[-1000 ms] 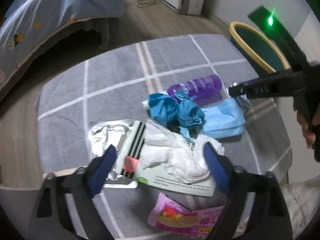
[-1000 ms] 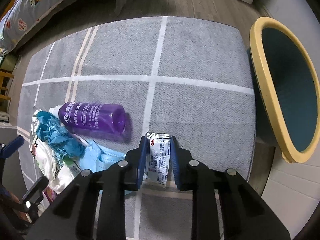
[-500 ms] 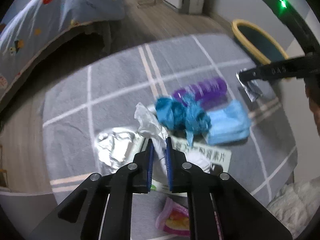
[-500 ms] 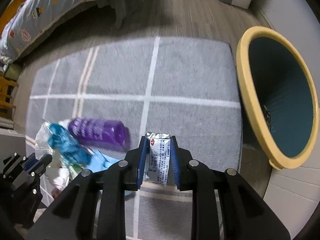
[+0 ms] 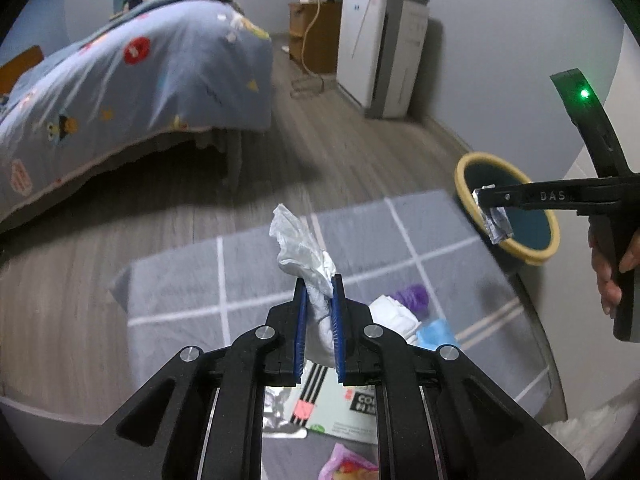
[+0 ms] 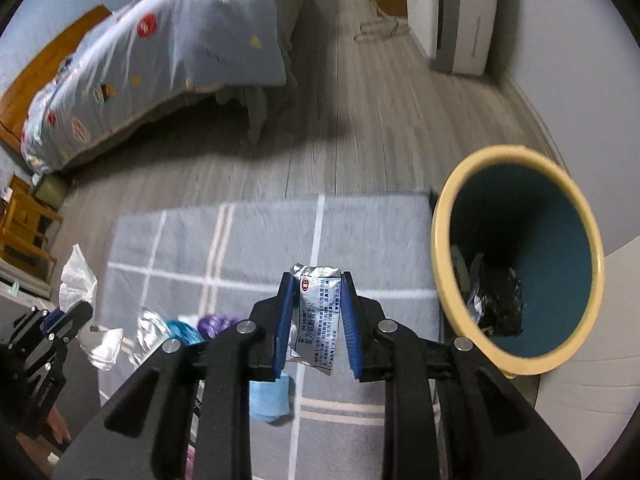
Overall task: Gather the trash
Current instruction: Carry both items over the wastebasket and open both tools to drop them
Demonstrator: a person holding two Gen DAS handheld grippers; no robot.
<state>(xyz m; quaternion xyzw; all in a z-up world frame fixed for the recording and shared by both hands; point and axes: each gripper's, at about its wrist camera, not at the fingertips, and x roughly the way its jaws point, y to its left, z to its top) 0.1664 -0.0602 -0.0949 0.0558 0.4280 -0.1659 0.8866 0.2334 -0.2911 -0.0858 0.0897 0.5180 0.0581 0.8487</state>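
Observation:
My left gripper point(image 5: 319, 284) is shut on a crumpled white tissue point(image 5: 300, 248) and holds it well above the grey rug point(image 5: 192, 280). My right gripper point(image 6: 316, 280) is shut on a silver foil sachet point(image 6: 318, 316), raised above the rug just left of the yellow-rimmed teal bin point(image 6: 520, 256). The bin holds some dark trash. In the left wrist view the right gripper point(image 5: 486, 200) hangs with the sachet point(image 5: 498, 224) over the bin's rim point(image 5: 466, 196). A purple bottle point(image 5: 414, 294), a blue mask point(image 5: 438, 330), a printed card point(image 5: 352, 412) and a pink wrapper point(image 5: 348, 464) lie on the rug.
A bed with a blue quilt point(image 5: 132, 80) stands at the back left. A white appliance point(image 5: 380, 48) stands against the far wall. Wood floor point(image 6: 360, 120) surrounds the rug. A wooden stool point(image 6: 24, 224) stands at the left.
My left gripper shut on the white tissue and lifted it off the pile. My right gripper rose with the sachet and moved toward the bin.

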